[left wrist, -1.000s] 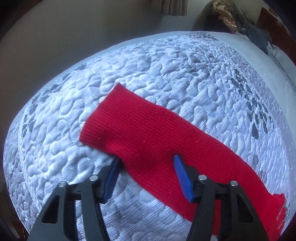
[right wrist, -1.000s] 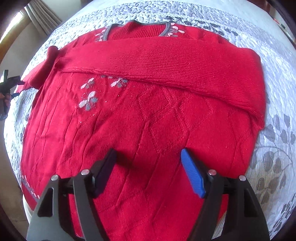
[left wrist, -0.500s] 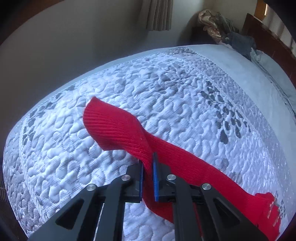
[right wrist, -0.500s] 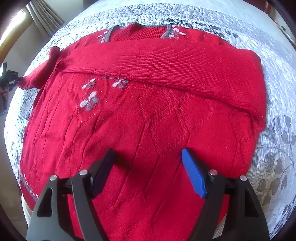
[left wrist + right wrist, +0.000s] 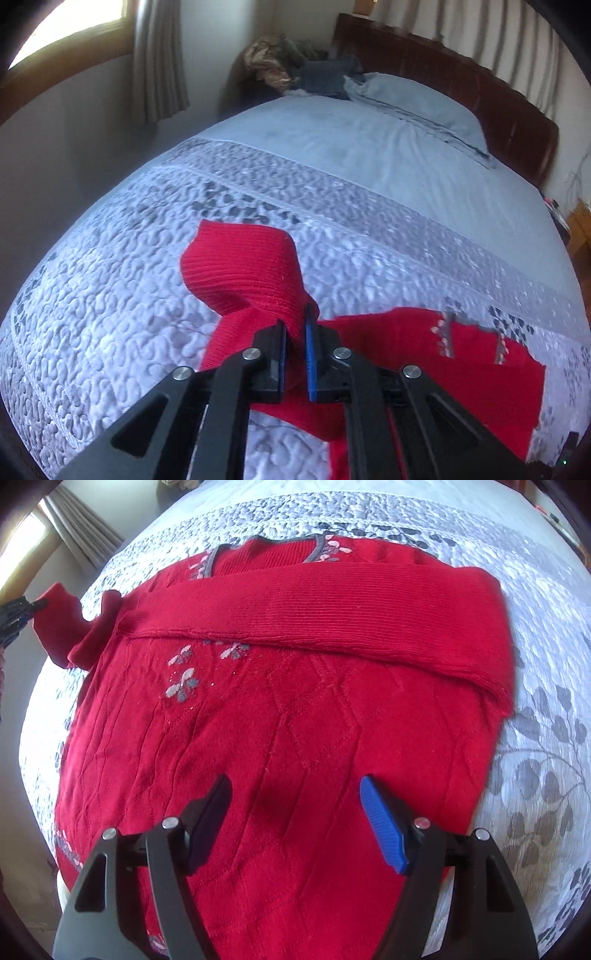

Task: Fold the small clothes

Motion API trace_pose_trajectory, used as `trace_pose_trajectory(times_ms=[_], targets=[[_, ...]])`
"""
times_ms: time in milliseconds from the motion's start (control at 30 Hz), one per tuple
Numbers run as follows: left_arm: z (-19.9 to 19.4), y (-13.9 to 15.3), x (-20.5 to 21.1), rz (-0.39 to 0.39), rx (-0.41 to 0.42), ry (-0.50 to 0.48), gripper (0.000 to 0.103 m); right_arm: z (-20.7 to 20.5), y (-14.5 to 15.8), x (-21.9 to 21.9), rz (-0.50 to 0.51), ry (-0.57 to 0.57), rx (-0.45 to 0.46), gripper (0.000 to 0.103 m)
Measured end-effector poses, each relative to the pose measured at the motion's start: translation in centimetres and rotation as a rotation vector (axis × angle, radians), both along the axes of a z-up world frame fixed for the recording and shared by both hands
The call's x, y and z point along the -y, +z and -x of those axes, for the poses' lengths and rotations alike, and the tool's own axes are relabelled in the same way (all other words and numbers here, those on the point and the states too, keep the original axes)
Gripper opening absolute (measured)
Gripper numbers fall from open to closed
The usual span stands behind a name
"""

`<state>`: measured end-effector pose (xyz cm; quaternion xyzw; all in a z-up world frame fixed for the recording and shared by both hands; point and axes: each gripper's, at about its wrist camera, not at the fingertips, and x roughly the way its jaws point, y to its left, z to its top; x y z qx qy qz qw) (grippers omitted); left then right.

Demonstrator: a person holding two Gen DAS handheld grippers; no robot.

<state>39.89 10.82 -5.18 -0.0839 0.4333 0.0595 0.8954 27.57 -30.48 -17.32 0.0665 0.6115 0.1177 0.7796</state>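
A red knit sweater [image 5: 295, 709] with grey and pink flowers lies flat on the quilted bed. One sleeve [image 5: 332, 616] is folded across its chest. My left gripper [image 5: 295, 332] is shut on the other sleeve [image 5: 243, 266] and holds it lifted off the quilt, its cuff end drooping forward. That raised sleeve [image 5: 59, 620] and the left gripper [image 5: 14, 609] show at the left edge of the right wrist view. My right gripper [image 5: 295, 812] is open and empty, hovering over the sweater's lower body.
The grey-white quilt [image 5: 110, 295] covers the bed's near part, a blue sheet [image 5: 369, 147] and pillow [image 5: 424, 103] lie beyond. A dark wooden headboard [image 5: 480, 85] stands behind. Clothes are piled [image 5: 288, 66] in the far corner. Curtain and window are at left.
My left gripper closed on the flat sleeve, then lifted it and swung it toward the sweater body. The right gripper stayed open and nearly still.
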Motion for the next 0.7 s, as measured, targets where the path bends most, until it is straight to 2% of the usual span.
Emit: trace_pose_trajectory(times_ms=[433, 500, 600, 700], targets=[[1.8, -2.1, 20.9, 0.085, -0.033, -0.288, 0.008, 1.5, 1.4, 3.7, -0.025, -0.067, 0.023, 0.070], [2.3, -3.3, 24.2, 0.088, -0.061, -0.346, 0.008, 1.7, 1.5, 4.5, -0.028, -0.085, 0.020, 0.070], [3.1, -5.8, 28.3, 0.066, -0.149, -0.442, 0.012, 2.1, 1.5, 5.8, -0.029, -0.108, 0.018, 0.070], [4.1, -7.0, 29.3, 0.085, -0.189, -0.484, 0.015, 2.3, 1.4, 6.3, -0.025, -0.115, 0.015, 0.070]])
